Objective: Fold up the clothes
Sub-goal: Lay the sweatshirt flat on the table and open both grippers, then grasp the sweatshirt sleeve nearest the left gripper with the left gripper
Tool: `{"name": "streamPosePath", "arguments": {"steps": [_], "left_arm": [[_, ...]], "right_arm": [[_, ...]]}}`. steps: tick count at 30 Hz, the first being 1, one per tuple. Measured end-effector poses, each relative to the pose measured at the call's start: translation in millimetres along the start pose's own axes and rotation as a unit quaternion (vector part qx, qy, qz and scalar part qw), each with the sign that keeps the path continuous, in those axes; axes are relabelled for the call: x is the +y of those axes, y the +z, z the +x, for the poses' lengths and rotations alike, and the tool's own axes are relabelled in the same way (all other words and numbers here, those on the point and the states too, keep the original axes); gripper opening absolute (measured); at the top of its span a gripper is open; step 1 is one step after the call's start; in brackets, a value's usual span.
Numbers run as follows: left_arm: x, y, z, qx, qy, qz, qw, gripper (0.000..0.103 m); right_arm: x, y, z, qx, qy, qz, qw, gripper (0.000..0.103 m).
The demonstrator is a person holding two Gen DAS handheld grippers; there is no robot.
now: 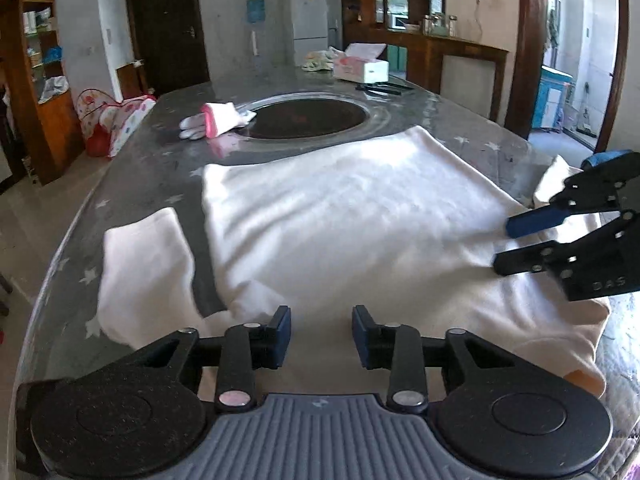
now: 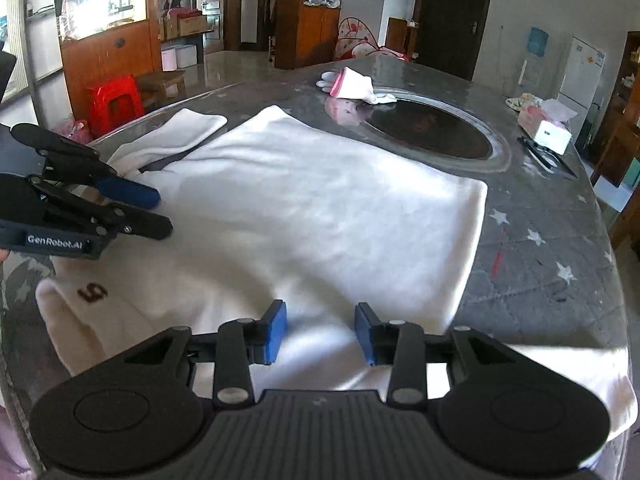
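White shirt (image 1: pixel 340 216) lies flat on the table (image 1: pixel 160 152), sleeve (image 1: pixel 144 264) out at 9 o'clock; left gripper (image 1: pixel 321 334) and right gripper (image 2: pixel 320 332) hover over its near edge, jaws apart, nothing between them.

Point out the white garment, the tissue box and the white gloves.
white garment (image 1: pixel 352 216), left wrist view, middle of its body.
tissue box (image 1: pixel 366 68), left wrist view, its front side.
white gloves (image 2: pixel 356 82), right wrist view, the cuff end.
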State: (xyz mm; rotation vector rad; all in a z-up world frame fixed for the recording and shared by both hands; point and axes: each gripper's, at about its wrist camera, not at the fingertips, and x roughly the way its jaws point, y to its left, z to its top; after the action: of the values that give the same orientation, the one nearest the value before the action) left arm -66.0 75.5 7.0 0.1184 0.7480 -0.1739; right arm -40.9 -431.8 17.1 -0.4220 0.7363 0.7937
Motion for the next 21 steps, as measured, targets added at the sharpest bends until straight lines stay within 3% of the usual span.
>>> {"name": "streamPosePath", "arguments": {"steps": [15, 21], "left_arm": [[41.9, -7.7, -23.8, -0.017, 0.001, -0.07, 0.9974, 0.042], [64.2, 16.5, -9.5, -0.023, 0.045, -0.104, 0.9933, 0.042]], "right_arm": [[2.0, -6.0, -8.2, 0.001, -0.008, -0.007, 1.0, 0.044], [6.4, -4.3, -5.8, -0.001, -0.003, -0.01, 1.0, 0.048]]}}
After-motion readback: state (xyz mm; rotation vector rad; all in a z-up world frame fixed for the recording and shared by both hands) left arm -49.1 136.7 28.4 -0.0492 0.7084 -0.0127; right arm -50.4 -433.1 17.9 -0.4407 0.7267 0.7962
